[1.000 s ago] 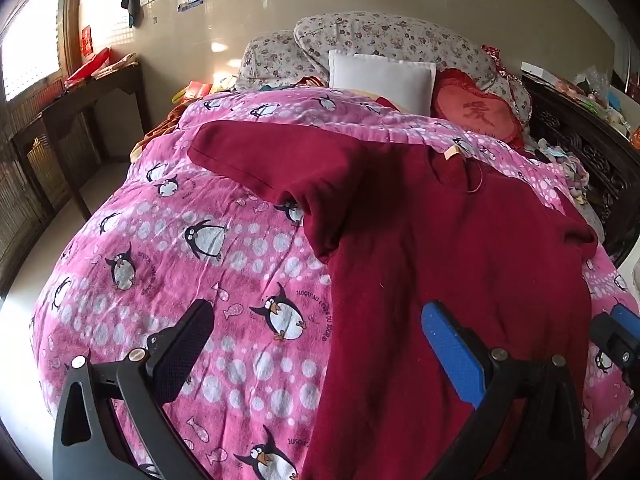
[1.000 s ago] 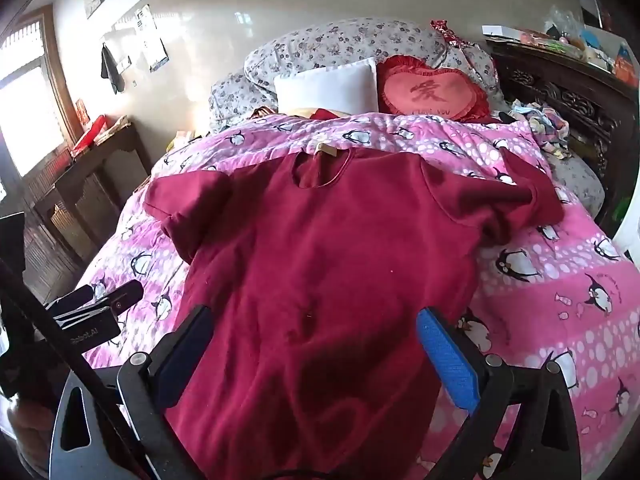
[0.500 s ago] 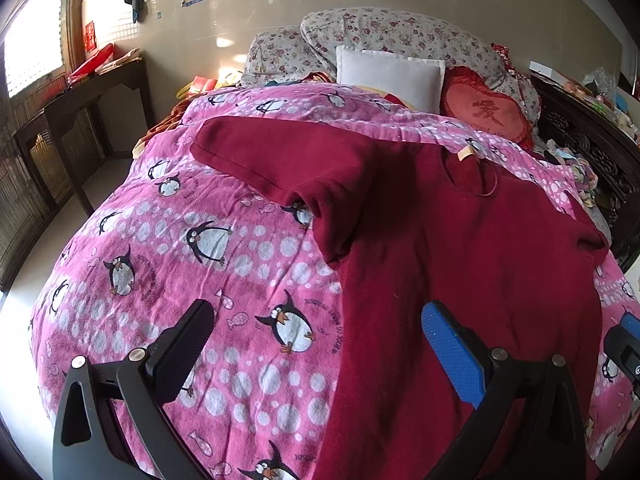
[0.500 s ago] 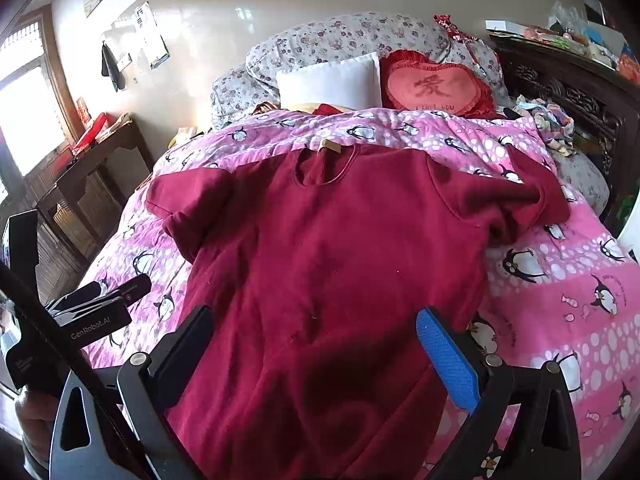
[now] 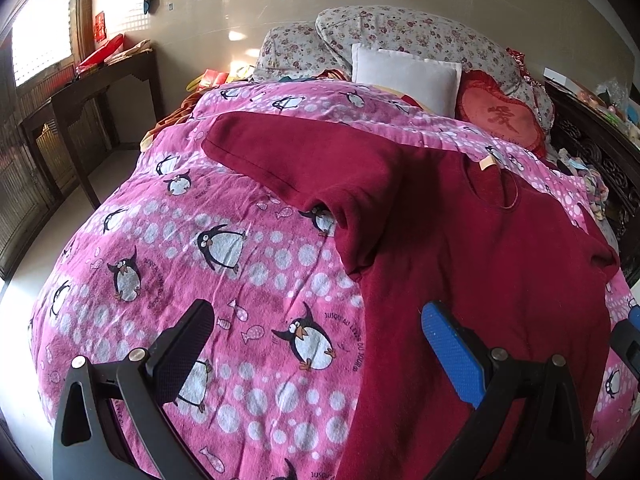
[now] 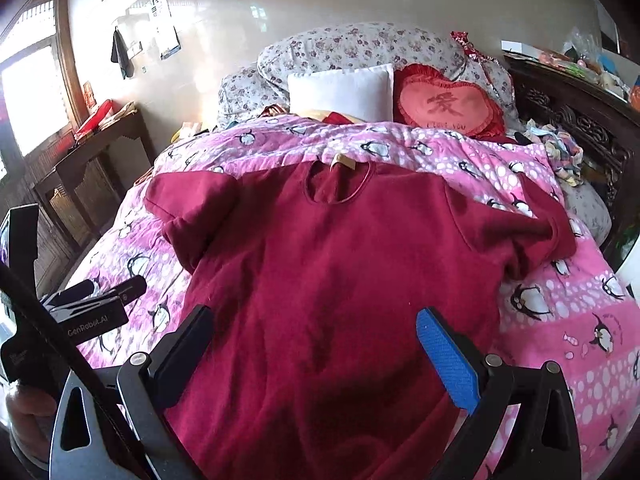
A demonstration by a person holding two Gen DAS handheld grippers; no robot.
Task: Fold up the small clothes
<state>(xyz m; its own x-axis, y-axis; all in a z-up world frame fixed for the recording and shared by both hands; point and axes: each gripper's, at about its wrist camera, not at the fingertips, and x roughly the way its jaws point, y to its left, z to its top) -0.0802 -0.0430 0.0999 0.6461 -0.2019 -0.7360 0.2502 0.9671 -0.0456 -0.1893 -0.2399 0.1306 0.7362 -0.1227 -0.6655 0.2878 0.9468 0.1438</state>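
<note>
A dark red short-sleeved top (image 6: 332,264) lies spread flat, collar toward the pillows, on a pink penguin-print blanket (image 5: 192,264). It also shows in the left wrist view (image 5: 460,240), with its left sleeve (image 5: 288,160) stretched out. My left gripper (image 5: 316,332) is open and empty, above the blanket at the top's left edge. My right gripper (image 6: 314,336) is open and empty, above the top's lower body. The left gripper also shows in the right wrist view (image 6: 100,296).
Floral pillows (image 6: 360,48), a white pillow (image 6: 340,88) and a red heart cushion (image 6: 448,104) lie at the bed head. A dark wooden side table (image 5: 92,92) stands to the left. A carved dark headboard (image 6: 572,120) with clutter runs along the right.
Both grippers have drawn back and risen slightly from the top, so more of the bed shows. Both stay open and empty. The top has not moved.
</note>
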